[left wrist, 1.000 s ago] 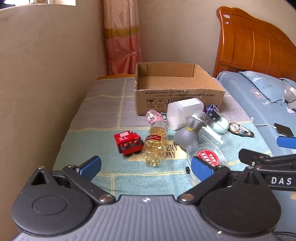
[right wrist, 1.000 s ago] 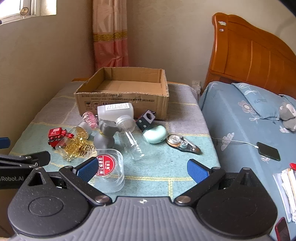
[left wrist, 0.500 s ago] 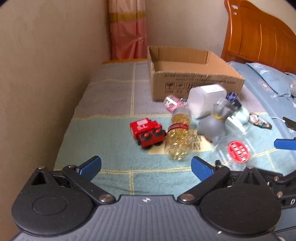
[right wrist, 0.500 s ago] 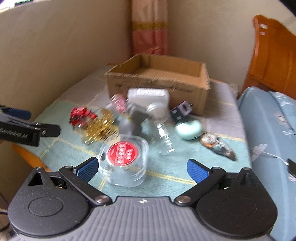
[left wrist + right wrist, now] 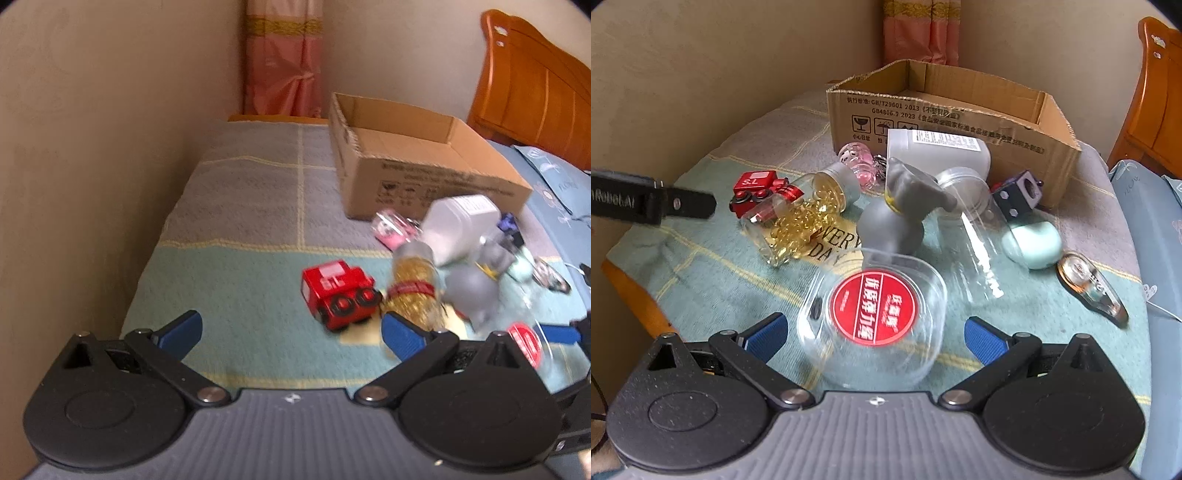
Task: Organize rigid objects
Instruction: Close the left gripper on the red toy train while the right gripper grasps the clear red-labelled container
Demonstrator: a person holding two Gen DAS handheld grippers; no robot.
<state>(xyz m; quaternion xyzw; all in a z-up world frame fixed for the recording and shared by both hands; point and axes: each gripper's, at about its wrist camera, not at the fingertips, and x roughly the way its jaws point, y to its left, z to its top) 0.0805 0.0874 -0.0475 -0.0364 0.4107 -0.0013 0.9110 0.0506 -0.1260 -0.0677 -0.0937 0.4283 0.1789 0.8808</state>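
Both grippers, left (image 5: 291,330) and right (image 5: 875,334), spread, empty; one cardboard box (image 5: 960,110), one red train (image 5: 338,291)

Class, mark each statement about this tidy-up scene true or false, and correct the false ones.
1. The cardboard box lies tipped on its side. False: it stands upright, open at the top.
2. The right tool is open, with the clear red-labelled container lying between its fingers. True.
3. The red toy train sits inside the box. False: it is on the cloth, outside it.
4. The capsule bottle lies on its side. True.
5. The left tool is open and holds nothing. True.
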